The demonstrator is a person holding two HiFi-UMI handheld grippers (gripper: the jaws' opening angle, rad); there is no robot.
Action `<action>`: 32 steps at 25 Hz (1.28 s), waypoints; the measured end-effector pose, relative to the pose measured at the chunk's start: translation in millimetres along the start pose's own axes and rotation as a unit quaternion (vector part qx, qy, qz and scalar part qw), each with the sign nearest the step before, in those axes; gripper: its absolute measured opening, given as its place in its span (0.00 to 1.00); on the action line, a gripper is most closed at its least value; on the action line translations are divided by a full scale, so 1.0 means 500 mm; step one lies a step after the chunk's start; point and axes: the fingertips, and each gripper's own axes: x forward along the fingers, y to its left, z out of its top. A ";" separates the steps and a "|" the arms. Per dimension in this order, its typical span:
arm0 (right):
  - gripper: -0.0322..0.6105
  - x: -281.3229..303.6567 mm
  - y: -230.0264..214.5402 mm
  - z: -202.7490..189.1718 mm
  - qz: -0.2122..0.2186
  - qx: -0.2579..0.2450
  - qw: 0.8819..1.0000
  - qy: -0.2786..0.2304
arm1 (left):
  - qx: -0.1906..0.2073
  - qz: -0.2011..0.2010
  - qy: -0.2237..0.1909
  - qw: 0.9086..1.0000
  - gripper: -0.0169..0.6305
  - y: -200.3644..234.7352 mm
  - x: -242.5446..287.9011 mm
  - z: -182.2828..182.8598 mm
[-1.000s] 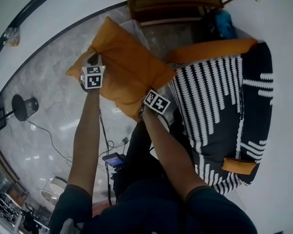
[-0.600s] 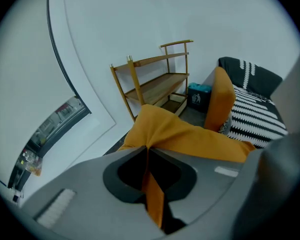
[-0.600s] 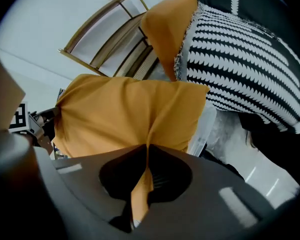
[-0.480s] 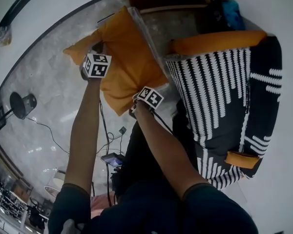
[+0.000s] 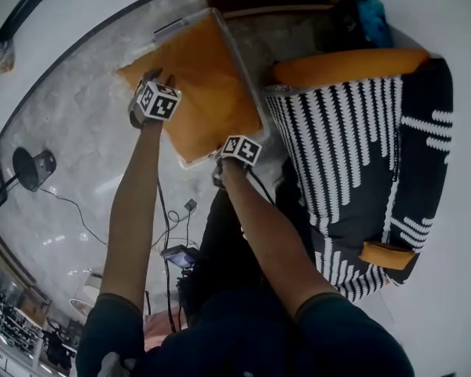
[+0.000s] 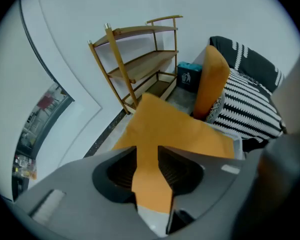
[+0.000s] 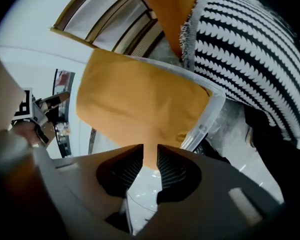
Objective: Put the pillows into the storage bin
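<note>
Marble floor (image 5: 78, 140) beside sofa (image 5: 353, 148). Pillow (image 5: 208, 77) laid flat in bin (image 5: 190, 162). Left hand-held gripper (image 6: 147, 151) and right hand-held gripper (image 7: 150, 151) just opening, jaws spread, each about a pillow corner. Step in hand: release. Next, likely: back off without snagging the fabric, then fetch second pillow (image 5: 345, 65).

pillows 2: one at 11 o'clock (image 5: 200, 85), one at 1 o'clock (image 5: 345, 65) | storage bin (image 7: 212, 109) 1 | grippers 2: left gripper (image 6: 147, 164), right gripper (image 7: 150, 161) | striped blanket (image 5: 353, 155) 1 | wooden shelf (image 6: 140, 59) 1
</note>
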 end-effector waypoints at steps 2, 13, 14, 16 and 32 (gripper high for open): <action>0.16 -0.010 0.012 0.015 0.002 -0.023 1.000 -0.004 | -0.003 0.007 -0.012 1.000 0.22 -0.009 -0.012 0.003; 0.16 -0.210 0.148 0.156 0.028 -0.206 0.973 -0.096 | -0.055 0.023 -0.126 0.990 0.18 -0.019 -0.201 0.163; 0.16 -0.242 0.163 0.172 0.031 -0.223 0.968 -0.108 | -0.059 0.024 -0.140 0.988 0.18 -0.016 -0.230 0.189; 0.16 -0.311 0.202 0.208 0.039 -0.260 0.955 -0.135 | -0.067 0.025 -0.172 0.983 0.18 -0.002 -0.293 0.246; 0.16 -0.989 0.284 0.286 0.028 -0.395 0.831 -0.391 | -0.072 -0.029 -0.399 0.914 0.18 -0.039 -0.817 0.548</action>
